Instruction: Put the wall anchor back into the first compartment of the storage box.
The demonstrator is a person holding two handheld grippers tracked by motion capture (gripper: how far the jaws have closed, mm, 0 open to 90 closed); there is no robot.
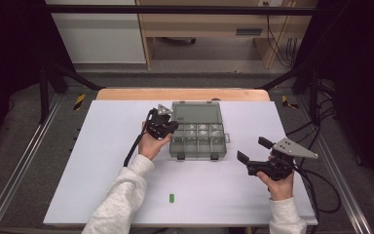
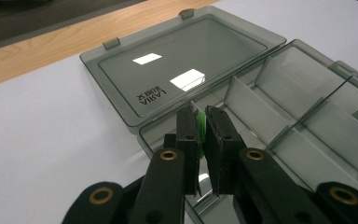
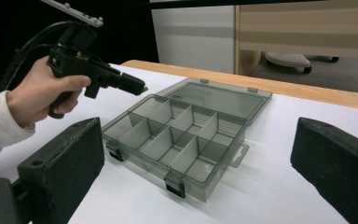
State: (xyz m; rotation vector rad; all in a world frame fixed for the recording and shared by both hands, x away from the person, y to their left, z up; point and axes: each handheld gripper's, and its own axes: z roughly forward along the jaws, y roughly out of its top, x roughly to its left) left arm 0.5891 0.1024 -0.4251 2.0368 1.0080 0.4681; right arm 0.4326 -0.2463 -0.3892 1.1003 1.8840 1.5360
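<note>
A: At the table's centre, what does the high view show?

B: A smoky grey compartment box (image 1: 197, 136) lies open on the white table (image 1: 102, 185), its lid (image 1: 196, 113) folded flat toward twelve o'clock. The left gripper (image 1: 171, 127) hangs at the box's nine o'clock edge, nose over the nearest compartments.

A: And its jaws?

B: In the left gripper view they stand nearly together, clamped on a small green piece (image 2: 201, 123) that peeks between the pads, just above the box's corner compartment beside the lid hinge. The right gripper view shows the same green tip at that gripper's nose.

A: The right gripper?

B: The right gripper (image 1: 254, 152) sits well apart from the box, at about four o'clock from it, pointing toward nine. Its jaws are wide apart with nothing between them.

A: Anything else on the table?

B: A second green piece (image 1: 172, 197) lies alone at six o'clock, near the front edge
</note>
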